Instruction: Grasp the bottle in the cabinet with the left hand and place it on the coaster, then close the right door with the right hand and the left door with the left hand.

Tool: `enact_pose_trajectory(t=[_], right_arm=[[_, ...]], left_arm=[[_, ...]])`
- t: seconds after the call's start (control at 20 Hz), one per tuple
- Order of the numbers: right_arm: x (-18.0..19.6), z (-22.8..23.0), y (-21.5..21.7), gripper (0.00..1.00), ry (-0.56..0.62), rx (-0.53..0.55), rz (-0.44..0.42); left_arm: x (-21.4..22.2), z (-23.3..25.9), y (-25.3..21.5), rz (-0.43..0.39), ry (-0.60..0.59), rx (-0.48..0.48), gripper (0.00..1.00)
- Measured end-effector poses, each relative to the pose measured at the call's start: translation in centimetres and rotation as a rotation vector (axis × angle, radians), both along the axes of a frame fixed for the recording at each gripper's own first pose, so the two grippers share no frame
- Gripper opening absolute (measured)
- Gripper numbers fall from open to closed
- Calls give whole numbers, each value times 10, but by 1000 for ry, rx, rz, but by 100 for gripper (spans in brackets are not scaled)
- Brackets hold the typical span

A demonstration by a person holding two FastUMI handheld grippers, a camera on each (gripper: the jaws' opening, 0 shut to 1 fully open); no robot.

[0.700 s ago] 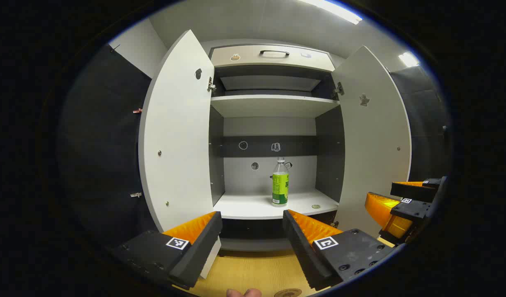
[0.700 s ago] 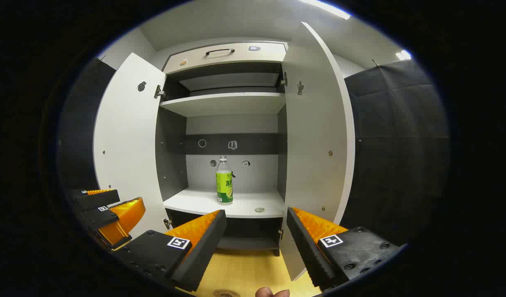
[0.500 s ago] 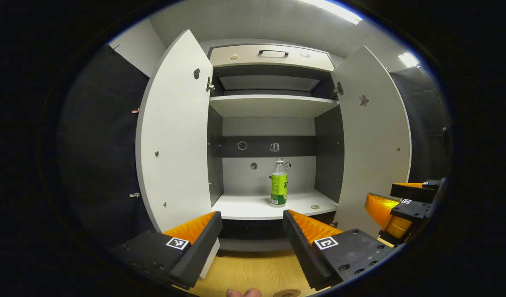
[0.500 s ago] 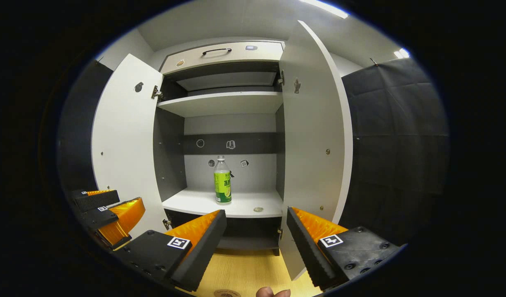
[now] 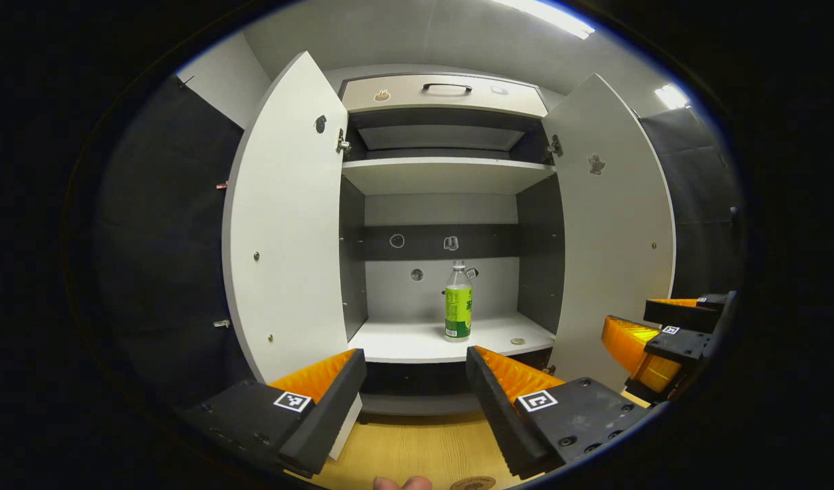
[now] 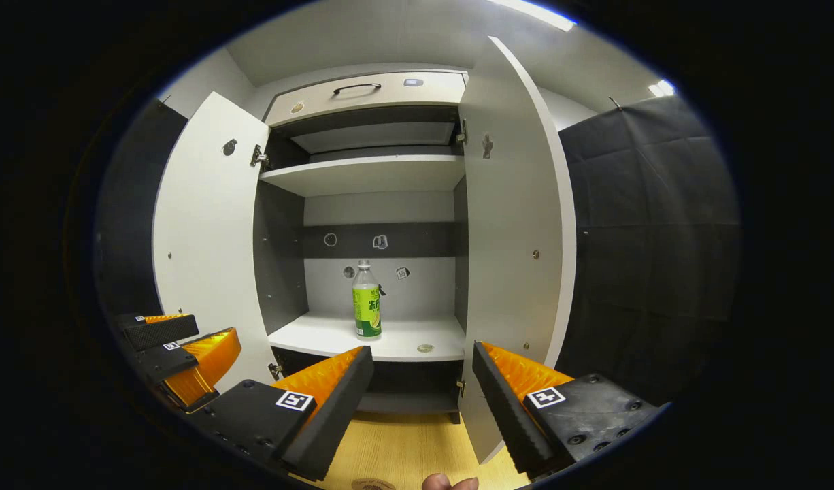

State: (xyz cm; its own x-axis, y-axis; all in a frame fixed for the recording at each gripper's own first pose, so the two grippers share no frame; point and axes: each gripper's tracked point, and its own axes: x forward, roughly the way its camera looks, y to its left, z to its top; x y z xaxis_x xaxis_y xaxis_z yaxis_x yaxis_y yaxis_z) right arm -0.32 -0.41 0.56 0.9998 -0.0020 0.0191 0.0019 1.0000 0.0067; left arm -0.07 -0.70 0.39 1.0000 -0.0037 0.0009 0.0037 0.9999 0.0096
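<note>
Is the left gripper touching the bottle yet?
Apart. In the left gripper view, the open left gripper is out in front of the cabinet, while the bottle stands on the shelf well beyond its fingertips.

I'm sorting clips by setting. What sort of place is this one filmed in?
Most likely a staged recording booth rather than a lived-in home: a white cabinet with both doors open holds just one bottle, dark cloth wall panels flank it, and strip lights run overhead.

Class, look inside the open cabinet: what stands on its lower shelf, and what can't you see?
A green-labelled bottle stands upright on the lower shelf, with a small round disc to its right. The space beneath the shelf is too dark to make out.
</note>
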Motion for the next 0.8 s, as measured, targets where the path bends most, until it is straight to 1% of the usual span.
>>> enact_pose_trajectory(t=[0.25,0.45,0.55,0.65,0.8], right_arm=[[-4,5,3,98,-8,0,13],[-15,15,-4,98,-20,-1,19],[-24,19,-11,98,-22,0,13],[-33,21,-20,98,-20,11,9],[-43,20,-37,98,-27,22,-10]], left_arm=[[-1,3,-5,-8,-7,7,94],[13,5,-12,-25,-8,17,95],[29,8,-22,-45,-12,17,94],[51,12,-34,-73,-18,-9,94],[95,14,-47,-103,-37,-30,94]])
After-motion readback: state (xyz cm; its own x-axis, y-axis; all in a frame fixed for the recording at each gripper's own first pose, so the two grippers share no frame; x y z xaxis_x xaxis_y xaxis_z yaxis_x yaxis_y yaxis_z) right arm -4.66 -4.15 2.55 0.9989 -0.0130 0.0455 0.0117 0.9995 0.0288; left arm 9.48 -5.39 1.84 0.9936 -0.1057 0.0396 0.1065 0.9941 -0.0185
